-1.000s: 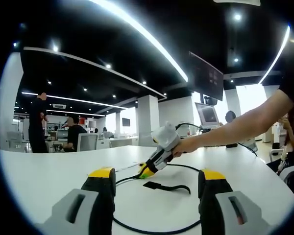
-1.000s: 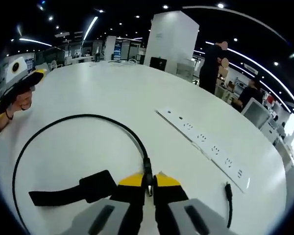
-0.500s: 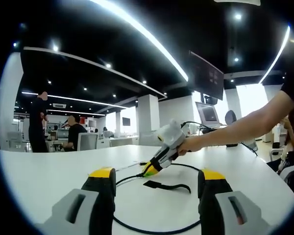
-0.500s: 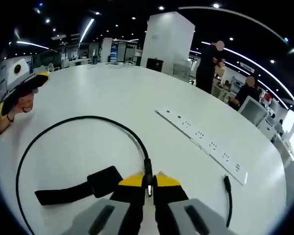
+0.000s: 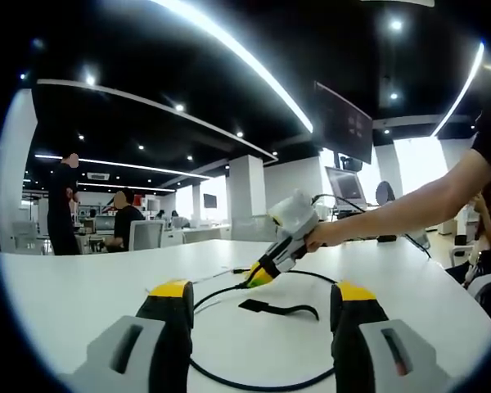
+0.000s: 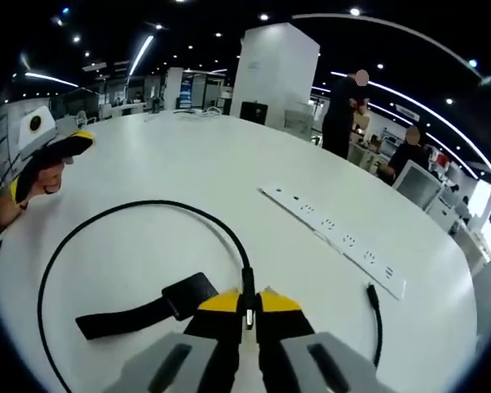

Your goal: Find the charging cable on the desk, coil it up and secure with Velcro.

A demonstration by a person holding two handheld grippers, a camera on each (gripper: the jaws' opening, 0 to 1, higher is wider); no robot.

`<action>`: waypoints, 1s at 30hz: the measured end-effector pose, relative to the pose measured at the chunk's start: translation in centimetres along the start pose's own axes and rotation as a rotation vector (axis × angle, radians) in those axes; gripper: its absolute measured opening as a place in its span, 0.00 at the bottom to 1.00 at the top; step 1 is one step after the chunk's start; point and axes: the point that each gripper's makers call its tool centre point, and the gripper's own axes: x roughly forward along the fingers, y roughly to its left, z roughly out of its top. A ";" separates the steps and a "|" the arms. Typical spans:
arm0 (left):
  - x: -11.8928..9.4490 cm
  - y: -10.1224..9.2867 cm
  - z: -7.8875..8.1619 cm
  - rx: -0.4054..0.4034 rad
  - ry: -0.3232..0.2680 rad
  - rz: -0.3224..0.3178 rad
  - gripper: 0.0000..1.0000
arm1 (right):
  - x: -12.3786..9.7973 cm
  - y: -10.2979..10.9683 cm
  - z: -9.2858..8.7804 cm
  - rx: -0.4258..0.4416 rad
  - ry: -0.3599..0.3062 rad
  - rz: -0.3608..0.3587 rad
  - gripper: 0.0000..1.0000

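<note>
Right gripper view: your right gripper [image 6: 247, 301] pinches the charging cable [image 6: 106, 219] near its plug end, jaws pressed together on it. The cable loops left across the white desk [image 6: 229, 172], its Velcro strap [image 6: 151, 307] lying flat beside the jaws; a power strip [image 6: 335, 239] sits nearby. Your left gripper [image 5: 262, 299] has jaws spread, above the desk.
</note>
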 end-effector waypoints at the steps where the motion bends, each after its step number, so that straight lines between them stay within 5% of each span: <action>1: 0.0 0.0 0.0 0.000 0.000 0.000 0.68 | -0.2 0.0 0.0 0.003 -0.002 -0.002 0.08; 30: 0.1 -0.4 -0.3 0.003 0.008 -0.003 0.68 | -4.2 2.6 -2.1 0.095 -0.085 -0.055 0.08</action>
